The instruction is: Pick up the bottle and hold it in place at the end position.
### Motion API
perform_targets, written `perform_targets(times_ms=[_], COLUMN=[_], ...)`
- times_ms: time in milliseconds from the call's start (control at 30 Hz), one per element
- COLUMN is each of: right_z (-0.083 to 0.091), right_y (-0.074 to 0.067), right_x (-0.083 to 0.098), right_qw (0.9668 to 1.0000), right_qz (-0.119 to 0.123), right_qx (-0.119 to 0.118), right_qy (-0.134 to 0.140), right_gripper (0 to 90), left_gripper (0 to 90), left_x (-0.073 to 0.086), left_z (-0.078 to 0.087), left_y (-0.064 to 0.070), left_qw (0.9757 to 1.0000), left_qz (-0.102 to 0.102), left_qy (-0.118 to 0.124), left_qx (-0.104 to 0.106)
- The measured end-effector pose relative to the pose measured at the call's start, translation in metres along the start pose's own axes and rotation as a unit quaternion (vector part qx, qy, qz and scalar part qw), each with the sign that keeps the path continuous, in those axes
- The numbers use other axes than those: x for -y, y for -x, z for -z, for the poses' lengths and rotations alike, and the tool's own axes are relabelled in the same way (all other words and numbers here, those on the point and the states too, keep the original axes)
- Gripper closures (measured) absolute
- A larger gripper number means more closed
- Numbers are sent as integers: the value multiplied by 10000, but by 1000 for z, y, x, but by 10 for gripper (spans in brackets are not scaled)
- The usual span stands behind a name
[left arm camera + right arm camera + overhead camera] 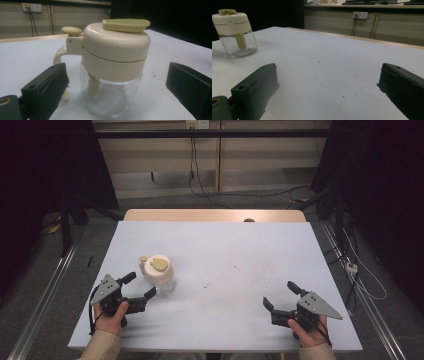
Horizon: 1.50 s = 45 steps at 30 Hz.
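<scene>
Right, I have the glass jar standing upright on the white tabletop, toward the left edge and nearer the front than the back. Its clear body carries a cream lid with a pale yellow-green flap lying flat on top, a small round knob of the same colour beside it, and a cream handle curving down one side. A cream tube hangs inside the glass.

My left gripper sits by the front-left corner with its jaws spread wide. In the left gripper view the jar stands between and just beyond them, and I see bare table between each jaw and the glass, so nothing is gripped. Nothing lies between that gripper and the jar.

My right gripper rests near the front-right corner, well apart from the jar, jaws likewise wide apart with only tabletop between them. From the right gripper view the stretch of table toward the jar is bare save for a few dark specks near the middle.

Past the back edge a strip of wooden table shows, then cables trailing on the floor and a wall socket.
</scene>
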State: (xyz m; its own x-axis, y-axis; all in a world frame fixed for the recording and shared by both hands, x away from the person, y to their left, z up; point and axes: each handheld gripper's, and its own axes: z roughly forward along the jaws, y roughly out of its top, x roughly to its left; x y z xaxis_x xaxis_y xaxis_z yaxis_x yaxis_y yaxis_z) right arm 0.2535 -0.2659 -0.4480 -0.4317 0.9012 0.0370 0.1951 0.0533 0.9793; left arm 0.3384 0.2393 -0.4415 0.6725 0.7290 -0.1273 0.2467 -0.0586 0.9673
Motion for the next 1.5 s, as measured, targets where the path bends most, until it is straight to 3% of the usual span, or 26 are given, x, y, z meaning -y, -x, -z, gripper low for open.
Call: perform_targets(times_ms=[600, 1067, 1500], right_z=[-1, -1, -1], right_y=[0, 0, -1], right_x=[0, 0, 0], right_qw=[10000, 10000, 10000], right_qz=[2, 5, 56], right_qx=[16, 11, -6], right_qy=[8, 4, 3], right_gripper=[16, 16, 17], left_gripper=[35, 35, 36], left_x=[-1, 0, 3], left_z=[-8, -23, -40], left_y=[-1, 6, 10], left_qw=[9997, 9995, 9993], left_qz=[-77, -262, -177], left_qy=[68, -76, -175], left_qx=[-233, -169, -285])
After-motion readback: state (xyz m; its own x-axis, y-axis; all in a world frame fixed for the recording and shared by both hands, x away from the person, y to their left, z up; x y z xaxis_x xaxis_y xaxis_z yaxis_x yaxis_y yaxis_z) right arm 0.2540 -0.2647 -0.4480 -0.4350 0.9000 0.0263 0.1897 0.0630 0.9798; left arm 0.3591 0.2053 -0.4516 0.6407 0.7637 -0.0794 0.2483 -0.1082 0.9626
